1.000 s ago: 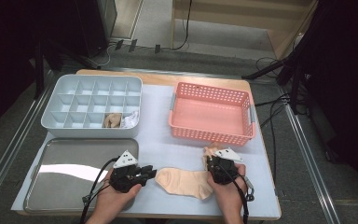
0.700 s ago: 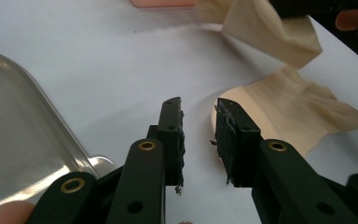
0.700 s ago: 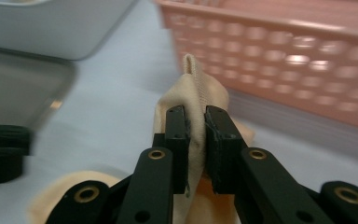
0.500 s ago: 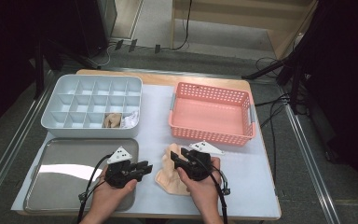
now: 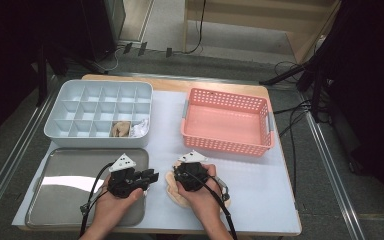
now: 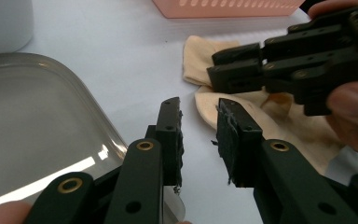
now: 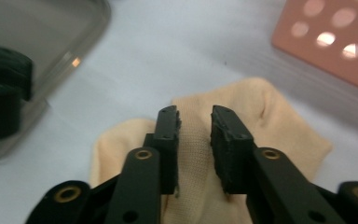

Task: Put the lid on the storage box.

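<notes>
While both the left tool (image 6: pixel 199 135) and right tool (image 7: pixel 193 140) stood slightly open and empty, the folded sock (image 7: pixel 261 121) risked unfolding on the desk (image 5: pixel 280 200).

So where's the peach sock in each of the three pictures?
High view: the sock lies low in the middle, under the right hand.
Left gripper view: it lies at middle right, behind the other gripper.
Right gripper view: it spreads across the lower middle, behind the jaws.
Shared landmark: the pink basket, just beyond the sock.
</notes>
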`<state>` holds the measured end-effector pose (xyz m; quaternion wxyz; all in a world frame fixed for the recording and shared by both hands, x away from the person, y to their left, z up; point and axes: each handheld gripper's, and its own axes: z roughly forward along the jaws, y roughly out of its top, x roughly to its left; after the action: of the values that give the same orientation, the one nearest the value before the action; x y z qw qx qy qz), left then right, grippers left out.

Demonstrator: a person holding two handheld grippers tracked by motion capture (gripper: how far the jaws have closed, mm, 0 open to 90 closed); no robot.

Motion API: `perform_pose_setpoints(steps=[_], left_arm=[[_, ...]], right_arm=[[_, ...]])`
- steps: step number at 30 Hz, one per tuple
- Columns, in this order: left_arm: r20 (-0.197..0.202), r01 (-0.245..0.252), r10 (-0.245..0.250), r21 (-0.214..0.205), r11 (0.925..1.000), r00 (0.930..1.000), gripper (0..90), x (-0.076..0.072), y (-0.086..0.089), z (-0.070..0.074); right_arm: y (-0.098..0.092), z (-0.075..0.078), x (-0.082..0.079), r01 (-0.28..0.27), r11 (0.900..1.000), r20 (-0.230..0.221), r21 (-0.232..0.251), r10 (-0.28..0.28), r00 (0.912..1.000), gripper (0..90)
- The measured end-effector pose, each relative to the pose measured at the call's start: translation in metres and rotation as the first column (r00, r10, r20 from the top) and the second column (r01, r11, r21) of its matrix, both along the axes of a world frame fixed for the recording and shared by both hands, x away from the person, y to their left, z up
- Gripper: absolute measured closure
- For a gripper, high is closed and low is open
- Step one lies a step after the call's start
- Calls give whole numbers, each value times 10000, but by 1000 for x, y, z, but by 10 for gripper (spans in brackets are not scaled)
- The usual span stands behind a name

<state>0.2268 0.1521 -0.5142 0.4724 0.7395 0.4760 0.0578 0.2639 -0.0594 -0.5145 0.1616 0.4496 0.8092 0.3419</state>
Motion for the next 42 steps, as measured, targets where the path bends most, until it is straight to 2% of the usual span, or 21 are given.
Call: perform_pose_setpoints(steps=[3,7,9,12,15,16,20,22,24,25,26,27,29,30,31,32,34,36,38,39,42], left_arm=[[-44,-27,27,-17,10000,10000,715,1,1,-1],[-49,-17,17,-82,10000,10000,715,1,1,-1],[-51,-28,28,-89,10000,10000,713,1,1,-1],[-71,-36,36,-94,9999,10000,711,3,0,-2],[-114,18,-18,-52,10000,9999,707,4,-2,-3],[-125,48,-48,-22,10000,9999,705,5,-3,-3],[-167,163,-162,33,9999,9997,693,7,-8,-3],[-160,197,-197,16,9998,9997,688,7,-10,-3],[-150,220,-220,36,9998,9996,686,7,-11,-4],[-158,219,-218,49,9997,9996,687,7,-11,-5],[-159,263,-261,83,9996,9995,687,7,-12,-5],[-144,278,-277,89,9996,9995,687,7,-12,-5],[-99,287,-286,92,9995,9995,687,6,-12,-5],[-96,304,-303,67,9995,9995,687,5,-12,-5],[-57,276,-276,74,9996,9996,687,5,-12,-5],[-44,317,-316,100,9994,9995,687,4,-11,-5],[-33,309,-309,25,9995,9995,687,3,-10,-4],[-21,295,-295,-15,9996,9996,686,3,-9,-4],[-19,290,-290,-14,9996,9996,686,3,-9,-4],[-34,301,-301,-17,9995,9995,686,3,-9,-4],[56,436,-435,-29,9990,9990,683,2,-11,-4]], right_arm=[[-3,-2,-1,97,9999,154,-110,-96,9998,854],[-22,7,-1,472,9915,207,1211,-501,9985,869],[-39,13,-4,745,9778,386,1959,-836,9958,869],[-64,20,-10,1175,9585,516,2598,-1353,9895,864],[-99,22,-17,1937,9163,315,3506,-2183,9754,860],[-106,21,-18,2123,9085,173,3600,-2340,9721,850],[-140,8,-19,3062,8889,-440,3407,-3103,9496,776],[-154,4,-23,3299,8817,-456,3374,-3347,9412,754],[-162,4,-27,3265,8764,-499,3541,-3309,9423,757],[-165,5,-31,3068,8744,-595,3758,-3076,9496,772],[-164,5,-33,2950,8749,-662,3840,-2926,9539,780],[-160,4,-38,2586,8869,-656,3829,-2531,9652,783],[-151,3,-43,2119,9110,-629,3539,-2028,9772,785],[-145,2,-46,1957,9231,-537,3312,-1886,9806,778],[-138,1,-48,1928,9385,-365,2865,-1904,9810,701],[-138,1,-48,1928,9385,-365,2865,-1904,9810,701],[-132,-2,-49,2125,9479,-286,2373,-2118,9769,629],[-128,-3,-51,2101,9534,-217,2167,-2105,9774,631],[-126,-3,-53,1773,9602,-151,2160,-1783,9839,701],[-125,-3,-53,1646,9663,-108,1980,-1657,9861,785],[-126,-3,-51,1665,9599,-217,2255,-1659,9859,870]])
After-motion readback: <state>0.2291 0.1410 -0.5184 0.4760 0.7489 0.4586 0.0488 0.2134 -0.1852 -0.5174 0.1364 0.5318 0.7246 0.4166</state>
